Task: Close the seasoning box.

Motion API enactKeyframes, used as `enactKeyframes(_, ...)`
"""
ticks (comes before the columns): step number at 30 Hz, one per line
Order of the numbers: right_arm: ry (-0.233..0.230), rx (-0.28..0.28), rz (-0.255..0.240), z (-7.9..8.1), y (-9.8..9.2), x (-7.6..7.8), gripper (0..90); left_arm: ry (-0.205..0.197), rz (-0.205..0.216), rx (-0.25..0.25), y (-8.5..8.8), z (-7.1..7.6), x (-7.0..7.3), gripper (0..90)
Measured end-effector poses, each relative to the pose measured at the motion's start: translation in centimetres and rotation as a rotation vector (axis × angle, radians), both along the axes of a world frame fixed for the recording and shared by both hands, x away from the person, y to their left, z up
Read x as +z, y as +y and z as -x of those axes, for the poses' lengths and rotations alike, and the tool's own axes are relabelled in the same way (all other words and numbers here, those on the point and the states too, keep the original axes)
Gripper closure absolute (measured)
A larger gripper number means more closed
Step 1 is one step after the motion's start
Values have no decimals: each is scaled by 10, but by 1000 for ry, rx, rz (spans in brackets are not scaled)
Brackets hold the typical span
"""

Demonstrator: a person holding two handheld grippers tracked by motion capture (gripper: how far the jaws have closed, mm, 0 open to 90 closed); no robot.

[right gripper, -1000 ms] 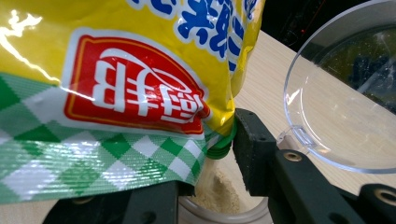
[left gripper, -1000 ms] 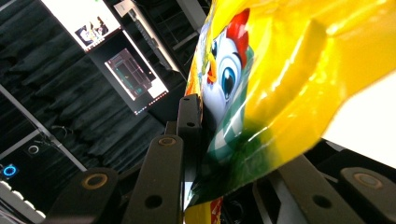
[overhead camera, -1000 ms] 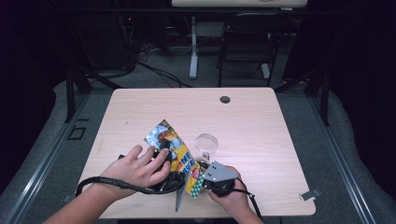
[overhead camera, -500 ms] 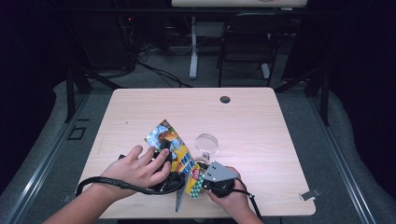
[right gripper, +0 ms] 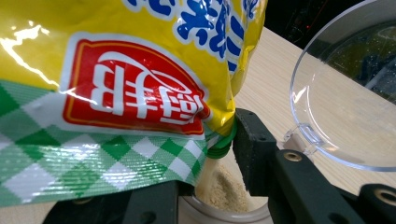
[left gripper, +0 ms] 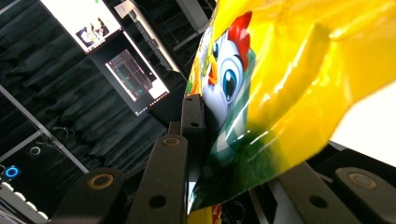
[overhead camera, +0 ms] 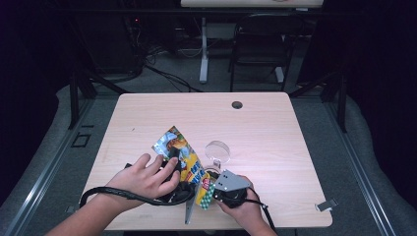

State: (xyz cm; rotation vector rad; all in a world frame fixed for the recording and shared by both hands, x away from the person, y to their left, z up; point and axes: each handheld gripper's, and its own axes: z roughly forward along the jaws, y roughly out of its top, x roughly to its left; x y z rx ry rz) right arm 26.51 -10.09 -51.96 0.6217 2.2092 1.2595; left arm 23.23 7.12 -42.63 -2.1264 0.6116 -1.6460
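— Filling the middle of the high view is the pale wooden tabletop [overhead camera: 275,128]; what lies on it?

— A yellow snack bag [overhead camera: 189,164] sits lower centre, slanting from upper left to lower right, its green-checked end lowest. Just right of it lies a clear round lid [overhead camera: 218,150].

— And the hands?

— The left hand [overhead camera: 142,178] covers the left hand-held gripper [left gripper: 233,154], whose jaws are clamped on the snack bag. The right hand-held gripper [overhead camera: 227,187] sits at the bag's lower end; I cannot tell whether its jaws grip anything.

— Anything smaller?

— Powder [right gripper: 224,189] falls from the bag's corner into a clear jar [right gripper: 229,212] at the bottom of the right gripper view.
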Motion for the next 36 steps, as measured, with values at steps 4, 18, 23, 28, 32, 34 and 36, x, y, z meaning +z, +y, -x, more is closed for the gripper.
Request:
enactKeyframes(4, 4, 3, -2, 0, 0, 0, 703, 0, 0, -1, 0, 0, 0, 809)
enactKeyframes(18, 5, 6, -6, 1, 0, 1, 703, 1, -5, -2, 0, 1, 0, 818)
enactKeyframes(23, 4, 3, -1, 1, -1, 1, 703, 0, -5, -6, -1, 1, 0, 818)
enactKeyframes(28, 5, 5, -8, 1, -1, 1, 703, -6, -12, -15, -1, 1, 1, 818)
enactKeyframes(32, 5, 6, 0, 1, -1, 1, 703, -3, -17, -5, -1, 1, 1, 819)
enactKeyframes(34, 5, 6, 0, 1, 0, 1, 703, -3, -15, -6, -1, 1, 1, 819)
enactKeyframes(36, 3, 4, -2, 1, 0, 1, 703, -5, -14, -6, -1, 1, 1, 819)
